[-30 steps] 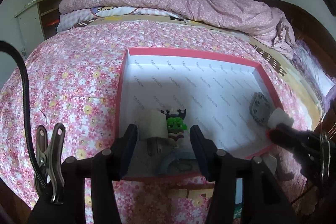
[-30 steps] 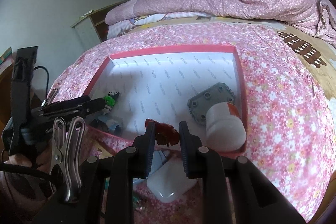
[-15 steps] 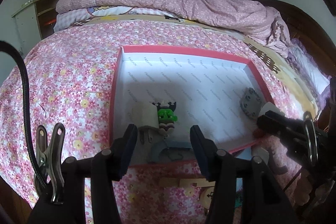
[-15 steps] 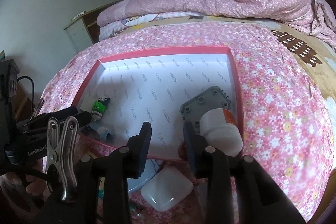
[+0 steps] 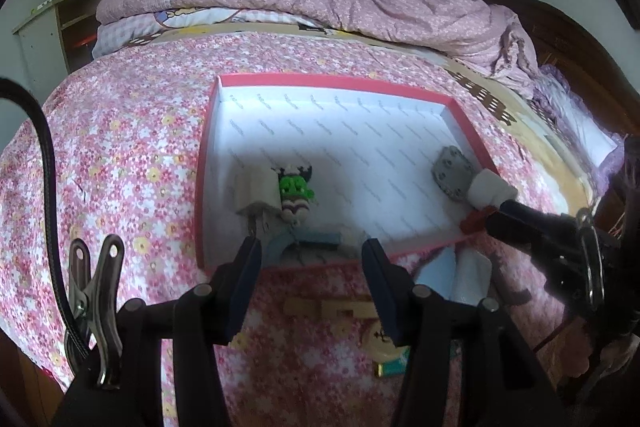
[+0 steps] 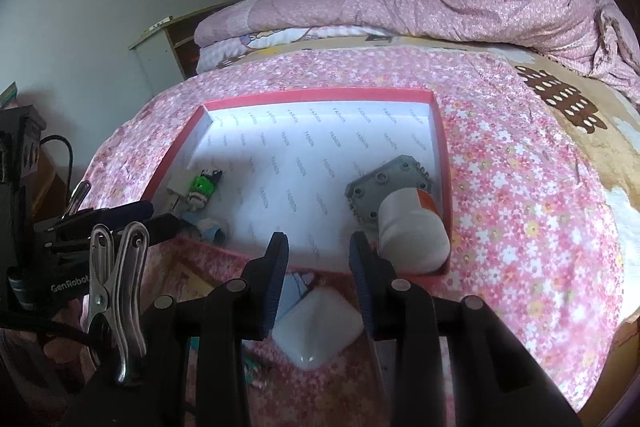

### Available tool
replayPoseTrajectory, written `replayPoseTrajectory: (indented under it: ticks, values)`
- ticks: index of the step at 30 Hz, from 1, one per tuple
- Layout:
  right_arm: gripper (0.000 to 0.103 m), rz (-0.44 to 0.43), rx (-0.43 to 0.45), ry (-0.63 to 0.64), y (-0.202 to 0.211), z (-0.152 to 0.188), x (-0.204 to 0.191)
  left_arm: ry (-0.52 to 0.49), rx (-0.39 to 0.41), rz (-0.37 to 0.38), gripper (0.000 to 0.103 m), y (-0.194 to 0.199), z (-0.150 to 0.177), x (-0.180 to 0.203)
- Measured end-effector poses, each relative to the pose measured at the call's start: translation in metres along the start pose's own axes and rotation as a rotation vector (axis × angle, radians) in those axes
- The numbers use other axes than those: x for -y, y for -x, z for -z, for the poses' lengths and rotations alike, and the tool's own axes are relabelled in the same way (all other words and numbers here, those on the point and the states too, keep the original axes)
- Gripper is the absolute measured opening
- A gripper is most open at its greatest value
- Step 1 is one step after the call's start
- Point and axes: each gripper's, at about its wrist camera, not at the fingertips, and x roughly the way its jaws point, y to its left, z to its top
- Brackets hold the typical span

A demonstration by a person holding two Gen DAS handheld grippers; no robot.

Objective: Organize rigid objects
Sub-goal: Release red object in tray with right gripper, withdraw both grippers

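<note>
Two grippers are hanging open and empty over the near edge of the shallow red-rimmed cardboard box (image 6: 438, 131) on the flowered pink bedspread (image 6: 520, 187). My right gripper (image 6: 318, 259) was clamping a small red toy piece (image 5: 474, 221) a second ago; now its jaws are spread and the piece is lying at the box's near right corner, beside the white plastic bottle with the orange band (image 6: 412, 231) and the grey studded plate (image 6: 384, 187), so I am judging that drop as done. My left gripper (image 5: 308, 263) is also standing wide open, holding nothing, and is pulling back from the box's near left part, where the white plug adapter (image 5: 256, 193), the green-and-white toy figure (image 5: 296, 191) and a curved blue-grey piece (image 5: 296, 241) are resting.

Outside the box, things are waiting: a white rounded square case (image 6: 316, 323) just below my right fingers, a pale wooden strip (image 5: 332, 309) and a round yellow badge (image 5: 384, 343) near my left. I am likely reaching for the case next.
</note>
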Motion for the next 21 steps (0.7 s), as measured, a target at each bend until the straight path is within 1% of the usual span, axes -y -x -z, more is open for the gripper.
replayPoseTrajectory:
  ticks: [14,21]
  values:
    - [0.034,0.008,-0.026,0.008,0.021,0.033,-0.002,-0.032,-0.011,0.007,0.055,0.010,0.015,0.009]
    - [0.034,0.035,-0.042,0.011,0.027,0.048,0.003,-0.054,-0.038,0.037,0.055,0.012,0.030,0.018]
